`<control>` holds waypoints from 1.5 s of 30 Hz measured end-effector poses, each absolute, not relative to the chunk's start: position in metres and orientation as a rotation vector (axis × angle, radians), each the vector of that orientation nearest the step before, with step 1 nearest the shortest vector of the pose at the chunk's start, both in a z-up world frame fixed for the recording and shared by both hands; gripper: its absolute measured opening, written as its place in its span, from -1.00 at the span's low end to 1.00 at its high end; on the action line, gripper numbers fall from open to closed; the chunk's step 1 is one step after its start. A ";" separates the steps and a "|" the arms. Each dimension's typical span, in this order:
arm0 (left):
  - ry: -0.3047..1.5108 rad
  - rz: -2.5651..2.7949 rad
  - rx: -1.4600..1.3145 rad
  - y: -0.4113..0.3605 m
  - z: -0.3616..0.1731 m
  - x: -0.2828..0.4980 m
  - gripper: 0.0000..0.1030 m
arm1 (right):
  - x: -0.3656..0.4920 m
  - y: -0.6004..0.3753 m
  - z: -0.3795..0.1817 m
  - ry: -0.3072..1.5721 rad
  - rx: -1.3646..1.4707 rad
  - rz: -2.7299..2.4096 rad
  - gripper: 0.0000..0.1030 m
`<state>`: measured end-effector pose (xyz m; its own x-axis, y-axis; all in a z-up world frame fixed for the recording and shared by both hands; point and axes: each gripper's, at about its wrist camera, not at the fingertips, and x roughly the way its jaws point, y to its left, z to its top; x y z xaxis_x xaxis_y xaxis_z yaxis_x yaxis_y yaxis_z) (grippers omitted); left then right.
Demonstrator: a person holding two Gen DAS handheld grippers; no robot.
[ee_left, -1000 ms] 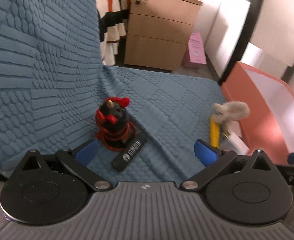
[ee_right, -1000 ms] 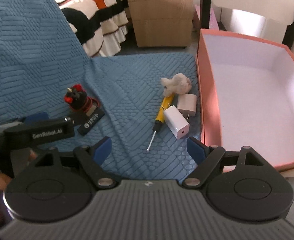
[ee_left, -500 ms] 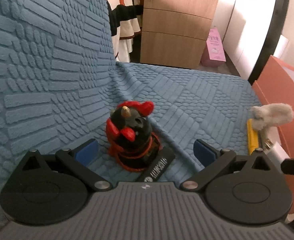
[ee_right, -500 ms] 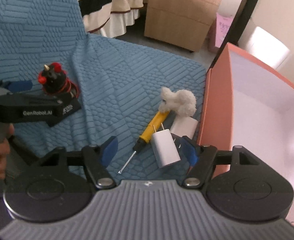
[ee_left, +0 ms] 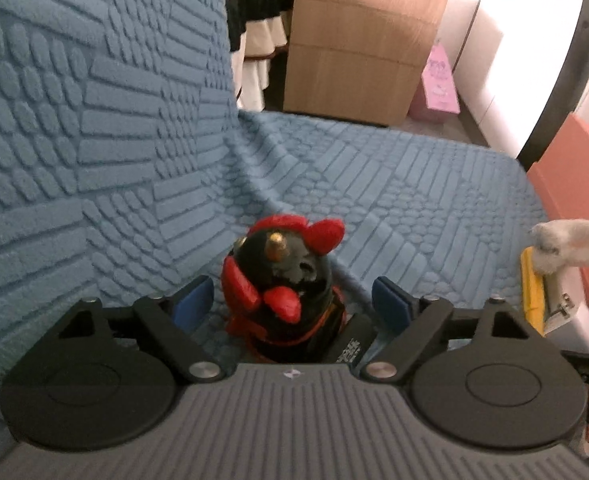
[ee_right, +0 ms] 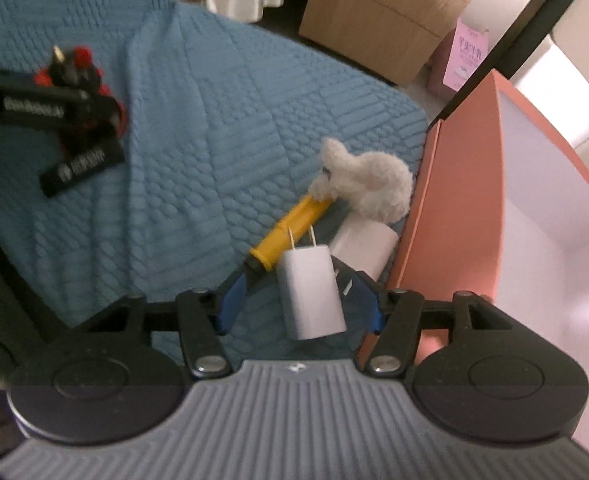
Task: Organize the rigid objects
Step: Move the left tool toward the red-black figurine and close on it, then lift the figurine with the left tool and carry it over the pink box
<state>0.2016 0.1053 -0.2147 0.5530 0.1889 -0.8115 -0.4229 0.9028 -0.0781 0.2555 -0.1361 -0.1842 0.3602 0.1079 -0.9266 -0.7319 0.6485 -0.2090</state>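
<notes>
A black and red rooster figurine stands on the blue textured cover, between the open blue fingers of my left gripper; the fingers do not touch it. It also shows in the right wrist view, with a black branded bar beside it. My right gripper is open around a white plug charger that lies on the cover. A yellow screwdriver, a second white charger and a fluffy white toy lie just beyond it.
An open salmon box with a white inside stands at the right edge of the cover. The cover's raised back rises at the left. A wooden drawer unit and a pink carton stand on the floor behind.
My left gripper has moved forward so the rooster now sits between its fingers. My right gripper has moved forward and down so the white charger sits between its fingers.
</notes>
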 end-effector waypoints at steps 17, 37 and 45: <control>0.893 0.387 -0.341 0.116 -0.210 0.197 0.24 | 0.263 -0.148 -0.196 1.134 -0.597 0.600 -0.39; 0.857 0.356 -0.416 0.100 -0.158 0.166 0.23 | 0.254 -0.167 -0.157 1.089 -0.323 0.570 -0.41; 0.866 0.278 -0.418 0.076 -0.139 0.151 0.23 | 0.237 -0.177 -0.136 1.050 -0.272 0.585 -0.40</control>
